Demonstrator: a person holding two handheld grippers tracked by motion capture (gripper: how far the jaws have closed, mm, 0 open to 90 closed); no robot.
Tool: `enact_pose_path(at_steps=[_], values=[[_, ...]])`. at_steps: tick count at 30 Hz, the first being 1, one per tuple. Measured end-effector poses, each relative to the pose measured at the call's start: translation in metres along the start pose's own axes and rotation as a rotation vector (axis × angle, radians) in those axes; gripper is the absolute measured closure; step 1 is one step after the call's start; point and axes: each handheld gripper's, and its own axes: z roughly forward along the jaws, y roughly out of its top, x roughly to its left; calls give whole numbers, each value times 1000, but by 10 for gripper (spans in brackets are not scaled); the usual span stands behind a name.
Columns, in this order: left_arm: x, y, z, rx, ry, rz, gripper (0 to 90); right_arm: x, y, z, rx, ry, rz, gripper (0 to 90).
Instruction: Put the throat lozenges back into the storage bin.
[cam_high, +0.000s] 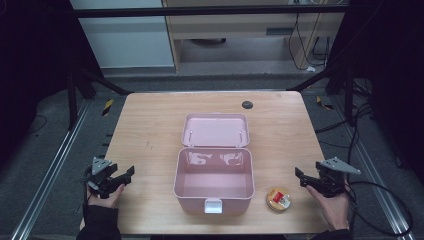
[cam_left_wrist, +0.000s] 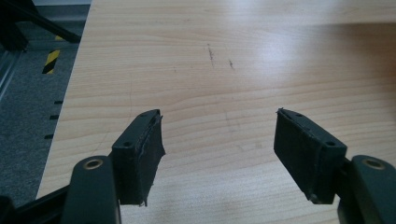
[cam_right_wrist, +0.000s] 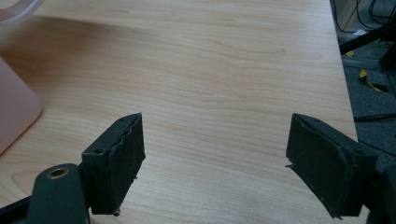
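Round snack (cam_high: 278, 198) near right tool (cam_high: 312, 179), apart, beside pink box (cam_high: 214, 172).

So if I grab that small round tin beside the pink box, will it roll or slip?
The round tin lies flat on the table, so it probably won't roll. Its low, smooth-looking rim may slip between pads. It looks light; a push would likely slide it.

box (cam_high: 214, 186) mid-table, round tin (cam_high: 278, 198) right
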Motion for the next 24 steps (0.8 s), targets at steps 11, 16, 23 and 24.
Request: enact_pose_path(at_steps=[11, 16, 23, 24], values=[[-8, -2, 6, 43, -40, 45, 301, 7, 14, -4, 19, 49, -67, 176], [-9, -3, 8, 57, -44, 59, 296, 9, 25, -7, 12, 75, -80, 156], [-10, -4, 10, 68, -41, 70, 289, 16, 49, -11, 6, 102, -130, 143], [-10, -4, 10, 69, -40, 73, 289, 16, 49, -11, 6, 102, -130, 143]])
